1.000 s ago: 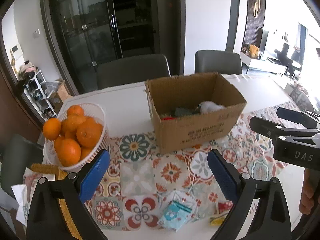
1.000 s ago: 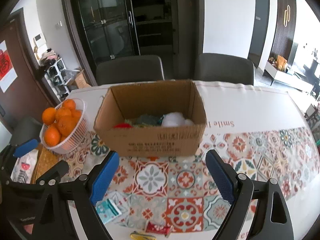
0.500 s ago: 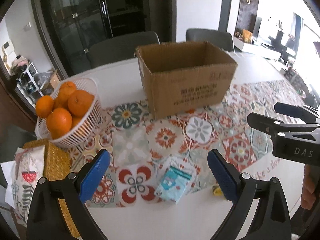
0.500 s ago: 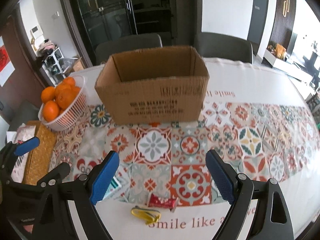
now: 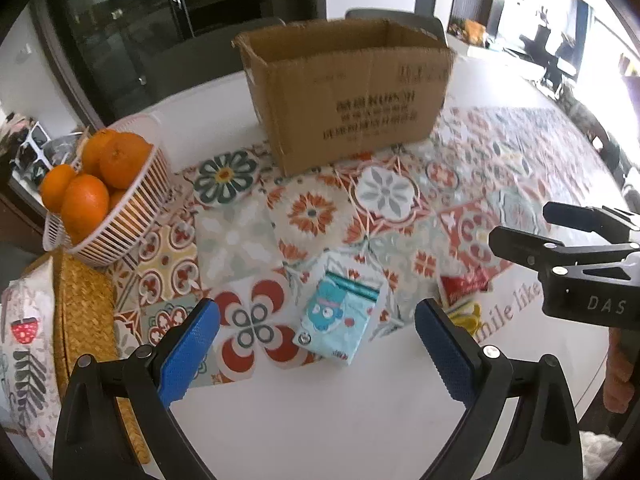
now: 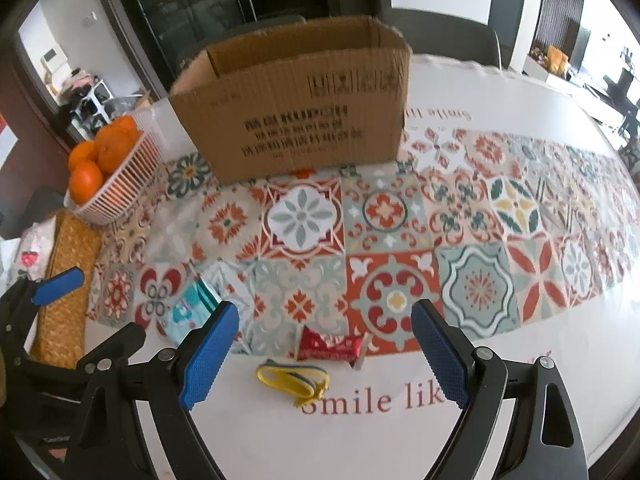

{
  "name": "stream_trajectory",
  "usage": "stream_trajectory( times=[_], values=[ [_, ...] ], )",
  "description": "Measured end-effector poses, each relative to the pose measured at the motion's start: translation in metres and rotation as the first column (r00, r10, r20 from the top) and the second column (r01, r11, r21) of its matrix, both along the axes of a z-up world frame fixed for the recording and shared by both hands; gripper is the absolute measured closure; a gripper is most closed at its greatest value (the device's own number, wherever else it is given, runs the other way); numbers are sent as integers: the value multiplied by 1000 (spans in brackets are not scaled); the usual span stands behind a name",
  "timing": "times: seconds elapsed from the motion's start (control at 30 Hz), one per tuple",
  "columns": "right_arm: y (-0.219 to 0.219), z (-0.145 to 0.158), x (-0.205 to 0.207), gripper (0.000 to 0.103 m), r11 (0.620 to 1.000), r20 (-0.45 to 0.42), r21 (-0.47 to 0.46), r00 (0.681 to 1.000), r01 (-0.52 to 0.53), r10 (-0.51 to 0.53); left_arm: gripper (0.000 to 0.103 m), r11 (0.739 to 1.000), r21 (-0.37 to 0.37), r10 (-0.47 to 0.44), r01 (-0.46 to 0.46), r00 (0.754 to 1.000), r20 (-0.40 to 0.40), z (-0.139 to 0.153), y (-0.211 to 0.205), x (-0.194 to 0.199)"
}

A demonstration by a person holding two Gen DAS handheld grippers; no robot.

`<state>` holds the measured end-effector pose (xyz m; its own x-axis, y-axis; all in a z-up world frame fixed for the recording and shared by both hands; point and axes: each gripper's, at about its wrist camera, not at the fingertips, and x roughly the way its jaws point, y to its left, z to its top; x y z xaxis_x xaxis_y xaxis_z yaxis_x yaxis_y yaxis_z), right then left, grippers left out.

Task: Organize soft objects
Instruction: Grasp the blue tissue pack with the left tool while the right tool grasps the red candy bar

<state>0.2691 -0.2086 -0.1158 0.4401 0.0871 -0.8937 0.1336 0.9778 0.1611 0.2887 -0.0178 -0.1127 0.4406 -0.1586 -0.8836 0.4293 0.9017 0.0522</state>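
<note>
Tissue pack, pale blue with a cartoon face, lies near the table's front edge between the wide-open, empty fingers of the left gripper. Left view also shows "DAS" on the right gripper and unreadable print on the cardboard box further back. White table, patterned tile runner, basket of oranges toward the left edge.

Right view: right gripper jaws spread wide, holding nothing, with a red packet and yellow band between them. "Smile lik" printed on the table; dark glass cabinet behind.
</note>
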Motion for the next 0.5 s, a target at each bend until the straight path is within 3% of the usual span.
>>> stream_trajectory(
  times=[0.5],
  values=[
    [1,-59,-2,14,1000,-144,25,990,16,-12,4,992,72,-94,104,987,-133,-56,-12,6]
  ],
)
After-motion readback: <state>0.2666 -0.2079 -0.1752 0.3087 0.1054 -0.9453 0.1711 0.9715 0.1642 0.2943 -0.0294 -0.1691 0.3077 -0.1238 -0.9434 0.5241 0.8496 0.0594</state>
